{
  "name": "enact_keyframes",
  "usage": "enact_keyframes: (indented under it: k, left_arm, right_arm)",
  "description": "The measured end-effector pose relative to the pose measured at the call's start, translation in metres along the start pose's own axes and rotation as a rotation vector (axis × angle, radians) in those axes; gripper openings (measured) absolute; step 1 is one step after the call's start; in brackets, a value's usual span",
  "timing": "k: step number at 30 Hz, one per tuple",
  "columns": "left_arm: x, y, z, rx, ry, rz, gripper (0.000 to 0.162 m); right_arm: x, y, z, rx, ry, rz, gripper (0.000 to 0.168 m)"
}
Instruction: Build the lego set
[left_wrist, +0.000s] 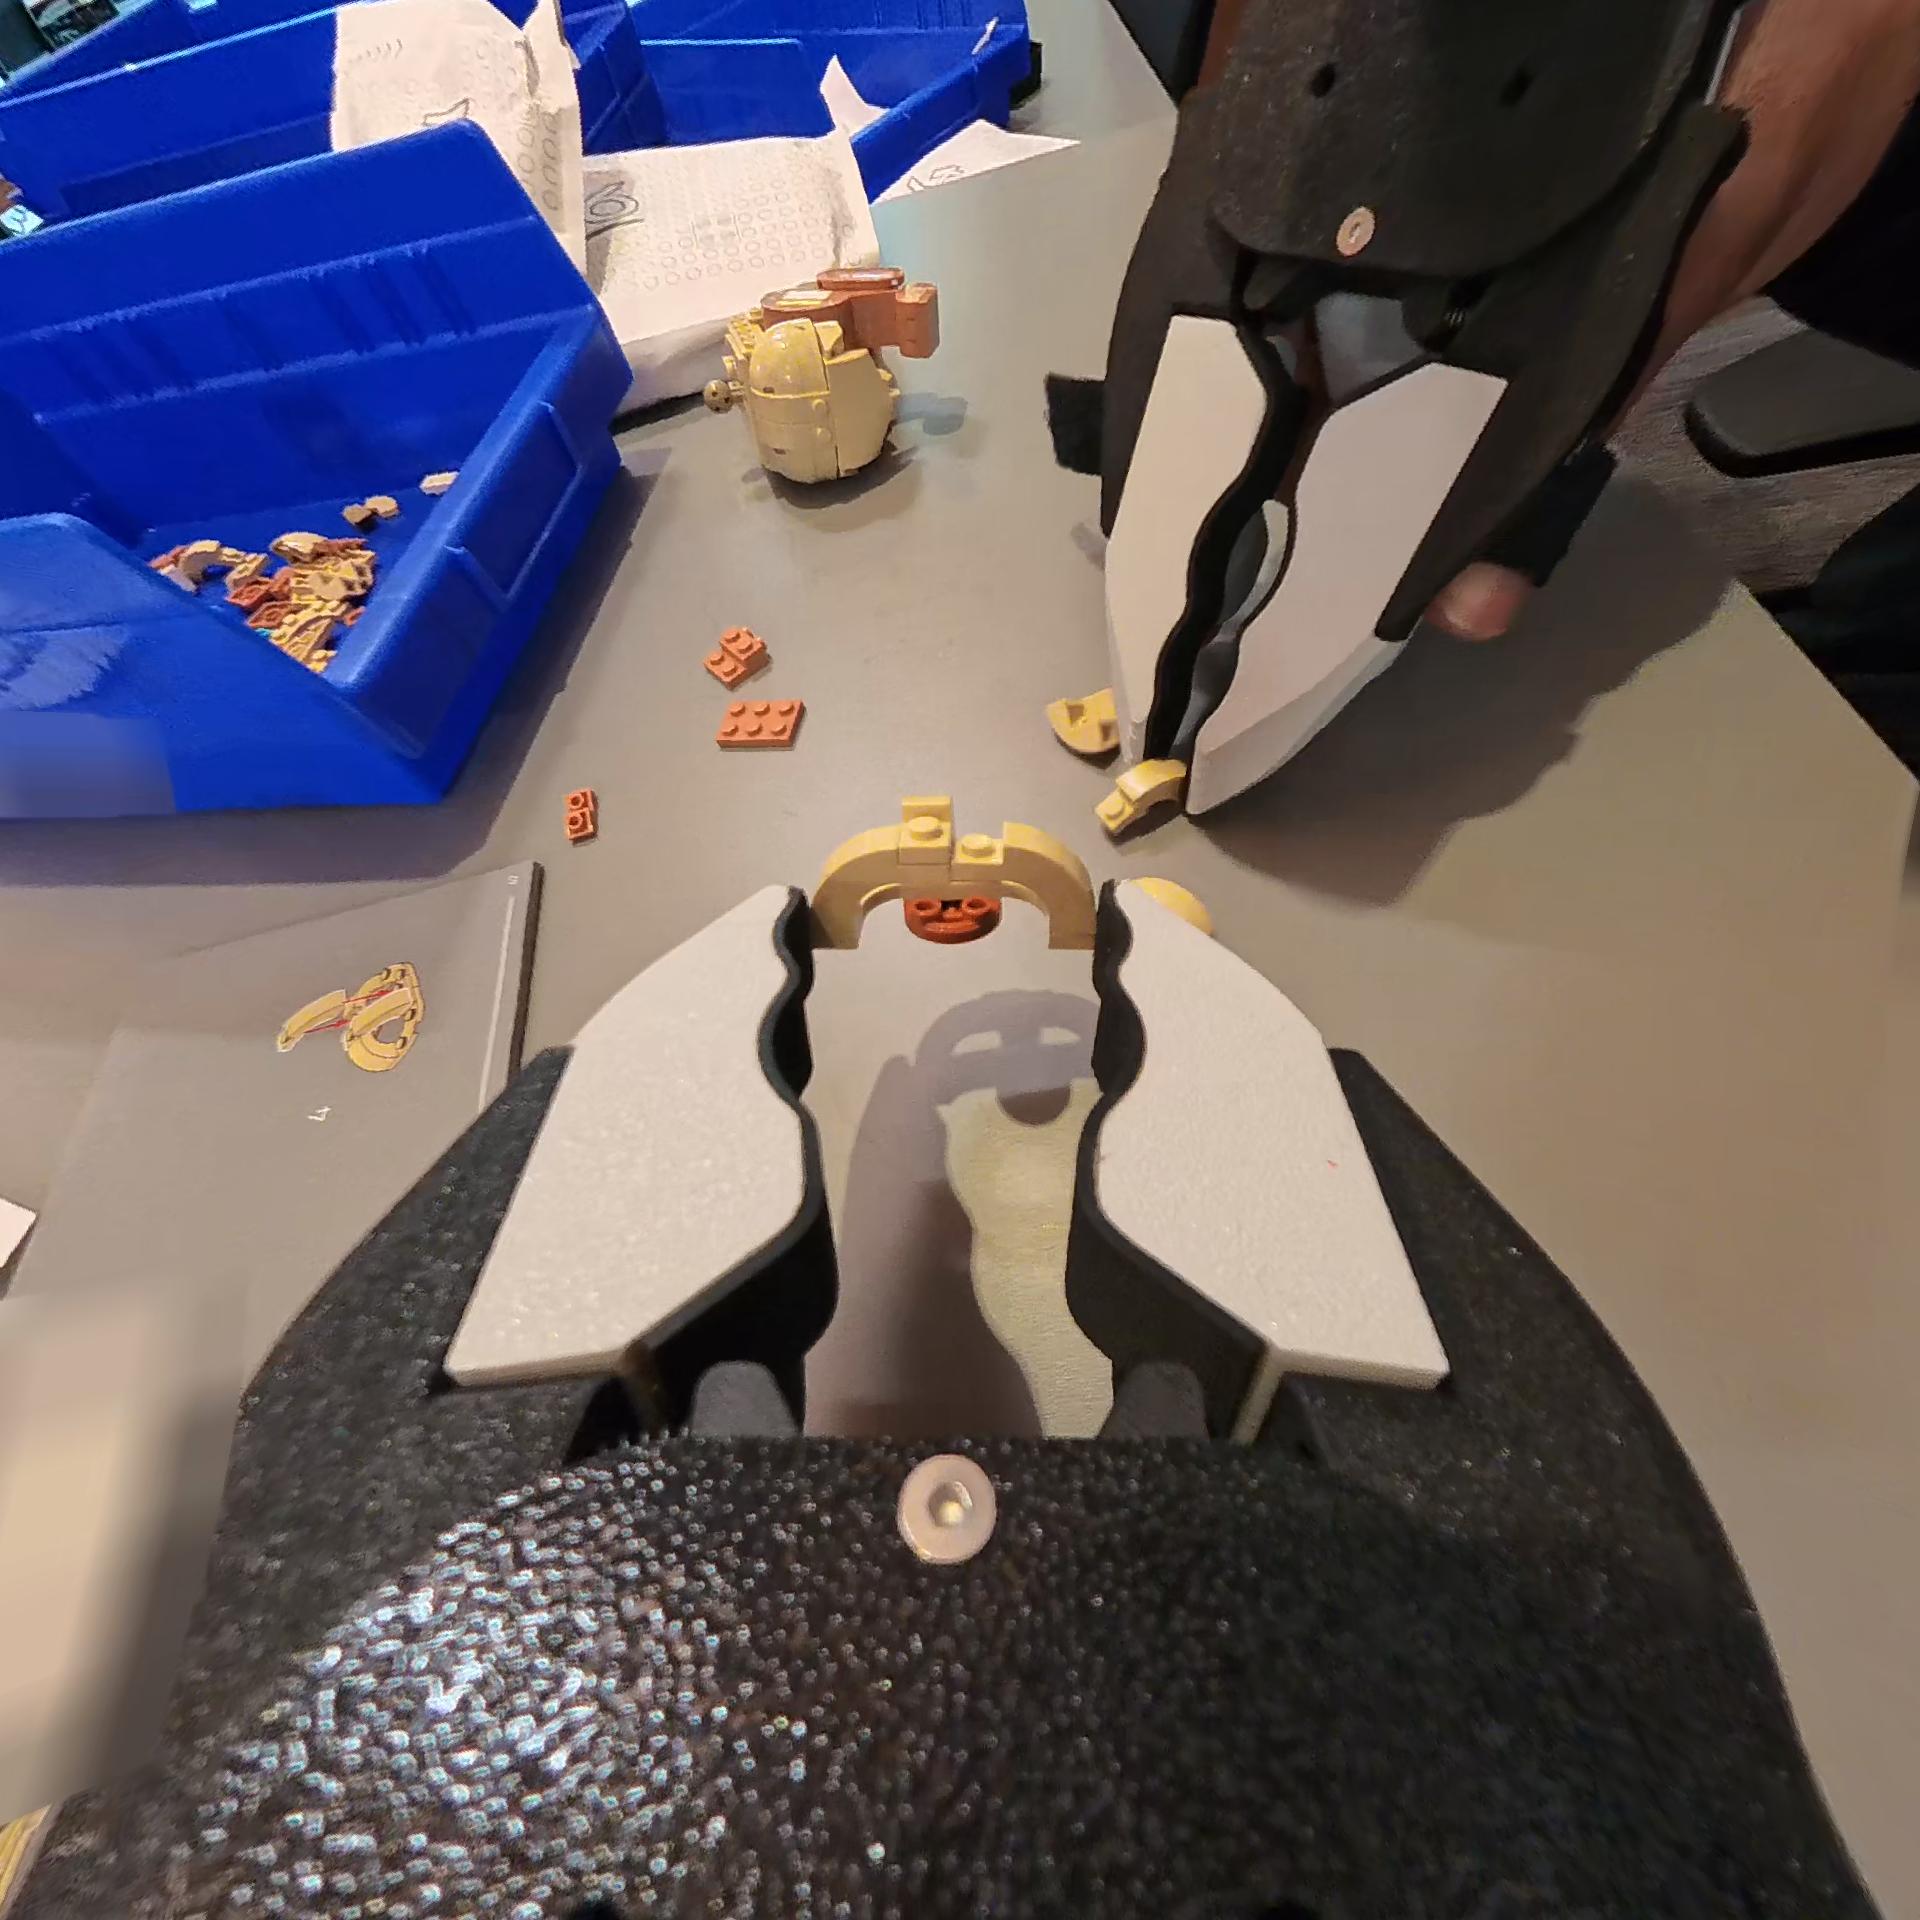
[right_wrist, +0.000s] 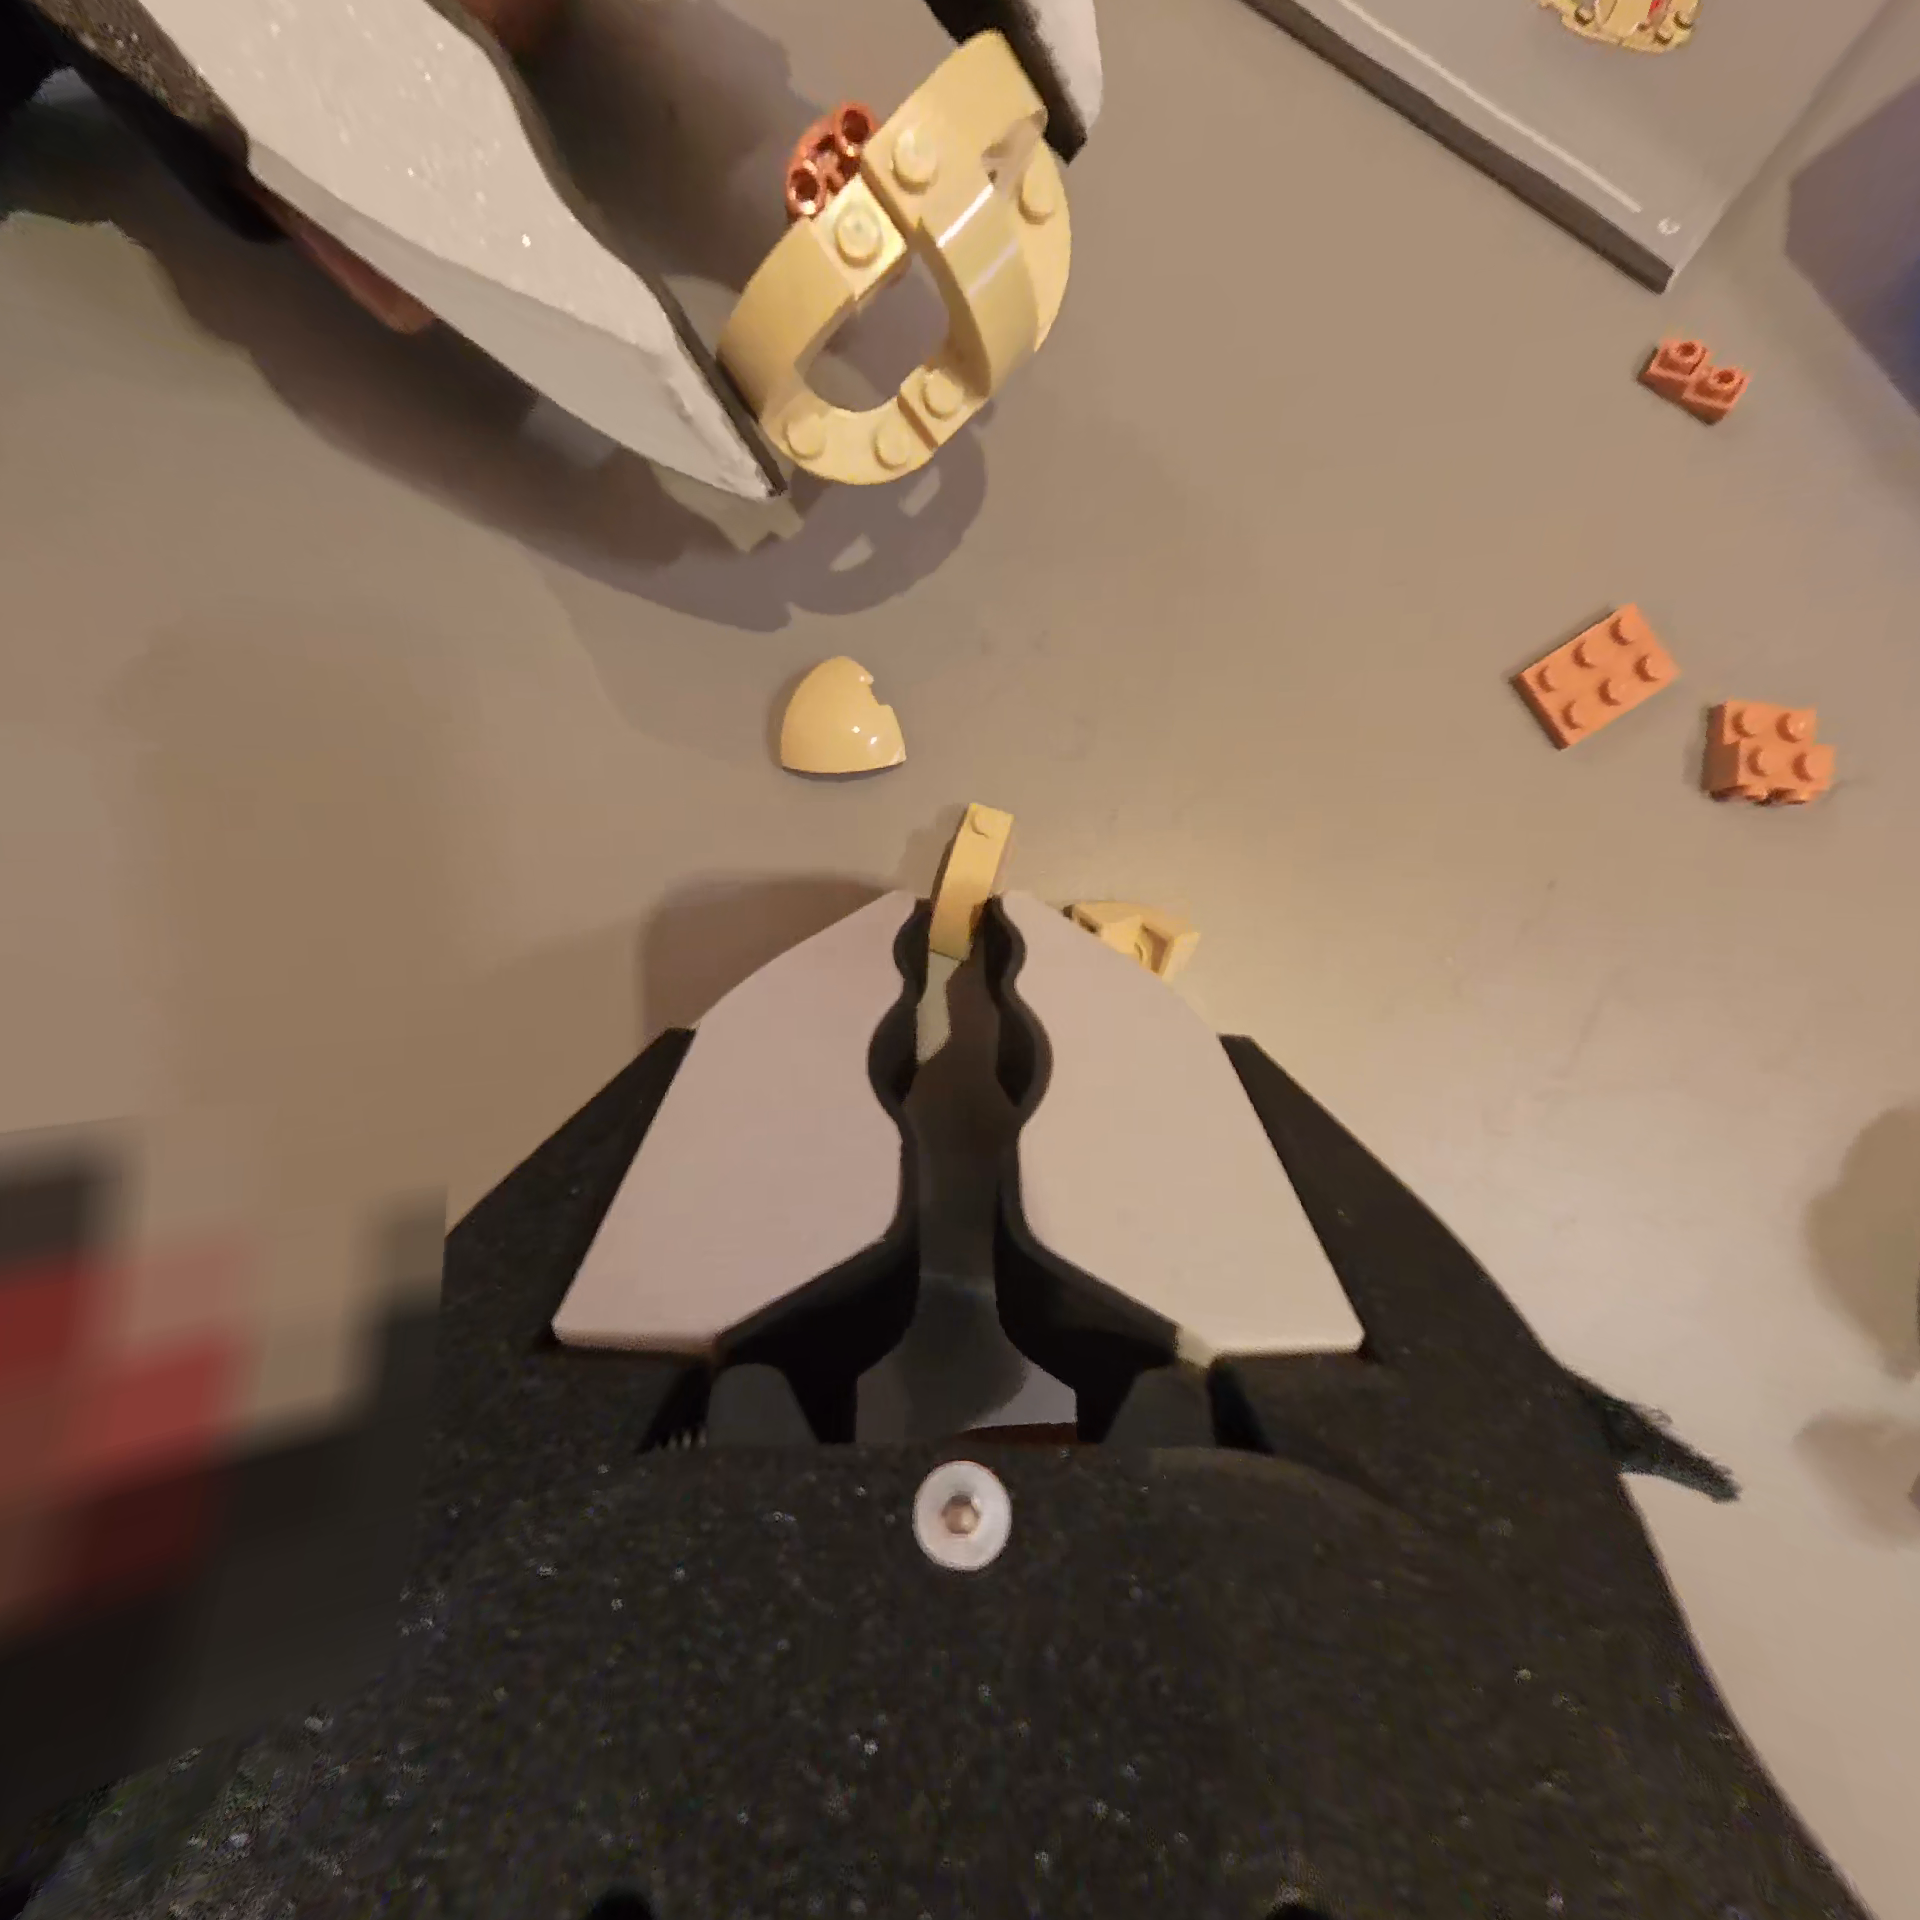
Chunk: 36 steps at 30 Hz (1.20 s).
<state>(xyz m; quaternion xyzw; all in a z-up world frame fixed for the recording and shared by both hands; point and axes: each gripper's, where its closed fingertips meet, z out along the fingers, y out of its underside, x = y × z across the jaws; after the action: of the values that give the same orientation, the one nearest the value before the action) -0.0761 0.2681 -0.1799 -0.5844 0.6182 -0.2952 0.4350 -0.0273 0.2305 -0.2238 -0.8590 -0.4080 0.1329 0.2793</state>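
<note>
My left gripper (left_wrist: 948, 914) is shut on a tan arch assembly (left_wrist: 951, 857) with a small reddish-brown round piece (left_wrist: 948, 914) under it, and holds it just above the grey table (left_wrist: 935, 582). From the right wrist view the assembly (right_wrist: 821, 281) is a ring of curved tan pieces between the left gripper's fingers (right_wrist: 520, 260). My right gripper (right_wrist: 966, 920) is shut on a small tan curved piece (right_wrist: 977, 862), tips near the table. The left wrist view shows it (left_wrist: 1164, 774) to the right with that piece (left_wrist: 1143, 795).
A tan quarter-dome (right_wrist: 840, 722) and another tan piece (right_wrist: 1138, 935) lie near my right gripper. Orange plates and bricks (right_wrist: 1595, 675) lie to the side. A built tan body (left_wrist: 821, 390), a blue bin (left_wrist: 312, 364) of loose pieces and an instruction booklet (left_wrist: 312, 1039) are nearby. Tip to tip, the grippers are about 8 cm apart.
</note>
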Motion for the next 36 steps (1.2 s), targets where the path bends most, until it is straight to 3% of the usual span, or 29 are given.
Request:
enact_keyframes:
  k: [5,12,19,24,27,36]
  left_arm:
    - [0.004,-0.007,-0.005,0.057,0.043,-0.017,0.052]
    - [0.003,-0.025,-0.024,0.230,0.096,-0.092,0.051]
    - [-0.012,-0.035,-0.043,0.364,0.090,-0.234,0.051]
    - [-0.029,-0.020,-0.039,0.274,0.017,-0.341,0.051]
    - [-0.031,-0.017,-0.037,0.259,0.007,-0.369,0.051]
    - [-0.035,-0.031,-0.042,0.377,0.018,-0.410,0.051]
  right_arm:
    - [0.001,-0.017,-0.007,0.107,-0.051,-0.087,0.009]
    - [-0.015,-0.092,-0.063,0.492,-0.243,-0.312,0.008]
    - [-0.013,-0.137,-0.053,0.537,-0.424,-0.498,0.008]
    - [-0.008,-0.134,-0.035,0.497,-0.516,-0.458,0.008]
    - [0.005,-0.121,-0.029,0.478,-0.459,-0.455,0.008]
    - [-0.002,-0.123,-0.044,0.501,-0.520,-0.384,0.008]
